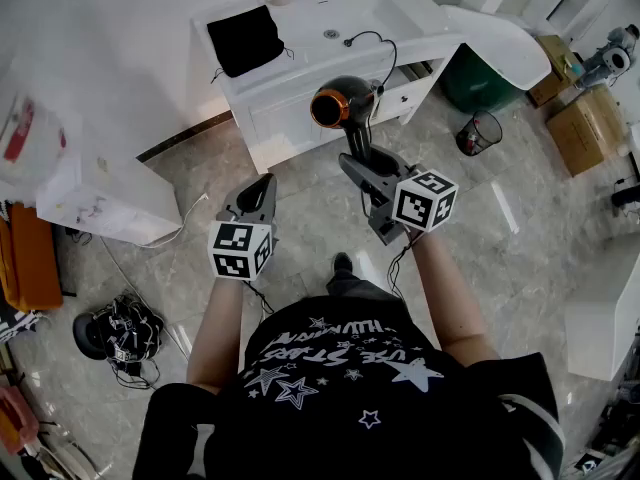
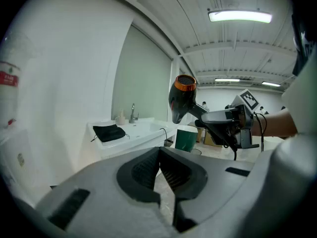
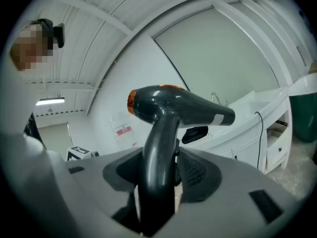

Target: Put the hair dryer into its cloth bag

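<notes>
Pickup done, bagging not yet begun, judging by the layout. Clamping the right claw (image 3: 157, 168) on the handle of the hair dryer (image 1: 338, 104), carrying it upright in mid-air in front of the counter (image 1: 300, 80), with the orange-ringed end pointing toward the person's left. Holding the left claw (image 2: 160, 158) with its jaws pressed together on nothing, hovering lower and to the left, well apart from the dryer.

Leaving the cloth bag (image 1: 245, 38) lying flat and black on the left end of the counter, beside the sink (image 1: 362, 16), touched by neither claw; not possible to tell from here whether its mouth is open. Also leaving a black cord (image 1: 386, 46) looping over the counter's right part and hanging off its edge; unclear whether attached to the dryer.

Remaining, by this reading: bringing the dryer over to the bag, getting the left claw onto the cloth to spread the opening, sliding the dryer inside, and letting go.
</notes>
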Demonstrator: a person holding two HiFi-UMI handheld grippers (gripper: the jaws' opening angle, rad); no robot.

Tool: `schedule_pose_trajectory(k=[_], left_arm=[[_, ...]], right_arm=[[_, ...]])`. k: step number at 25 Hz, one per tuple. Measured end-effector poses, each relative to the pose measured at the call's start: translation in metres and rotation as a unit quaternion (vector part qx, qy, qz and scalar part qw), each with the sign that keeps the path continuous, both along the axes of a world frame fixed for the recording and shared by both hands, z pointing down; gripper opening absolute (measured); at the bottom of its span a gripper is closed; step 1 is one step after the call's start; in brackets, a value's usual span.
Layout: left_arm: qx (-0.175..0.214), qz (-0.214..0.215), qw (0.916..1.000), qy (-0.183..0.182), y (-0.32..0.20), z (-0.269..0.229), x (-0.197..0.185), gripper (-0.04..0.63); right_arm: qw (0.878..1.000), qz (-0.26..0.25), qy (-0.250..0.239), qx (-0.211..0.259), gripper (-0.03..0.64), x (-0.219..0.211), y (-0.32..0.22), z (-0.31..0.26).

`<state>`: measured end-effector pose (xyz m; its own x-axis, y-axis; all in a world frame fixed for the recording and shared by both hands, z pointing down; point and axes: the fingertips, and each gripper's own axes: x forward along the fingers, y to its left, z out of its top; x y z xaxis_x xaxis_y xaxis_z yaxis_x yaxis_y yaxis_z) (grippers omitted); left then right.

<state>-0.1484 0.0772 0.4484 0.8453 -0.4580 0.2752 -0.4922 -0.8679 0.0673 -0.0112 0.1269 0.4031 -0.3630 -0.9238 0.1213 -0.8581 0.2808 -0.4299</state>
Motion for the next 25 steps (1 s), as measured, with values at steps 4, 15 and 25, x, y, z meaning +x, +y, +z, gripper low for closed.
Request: schedule_pose_trajectory(k=[4, 15, 25], left_arm=[[0.002, 0.0, 1.0, 0.001, -0.001, -0.002, -0.001, 0.011], [-0.011, 0.0, 0.9999, -0.007, 0.01, 0.007, -0.022, 0.011], [-0.025, -0.018, 0.9994, -0.018, 0.001, 0.025, -0.02, 0.011]], right_arm=[[1.0, 0.002, 0.003, -0.004, 0.199, 0.0, 0.0, 0.002], [1.0, 0.003, 0.007, -0.011, 0.199, -0.007, 0.004, 0.007], [1.0, -0.009, 0.004, -0.026, 0.199, 0.006, 0.001, 0.027]])
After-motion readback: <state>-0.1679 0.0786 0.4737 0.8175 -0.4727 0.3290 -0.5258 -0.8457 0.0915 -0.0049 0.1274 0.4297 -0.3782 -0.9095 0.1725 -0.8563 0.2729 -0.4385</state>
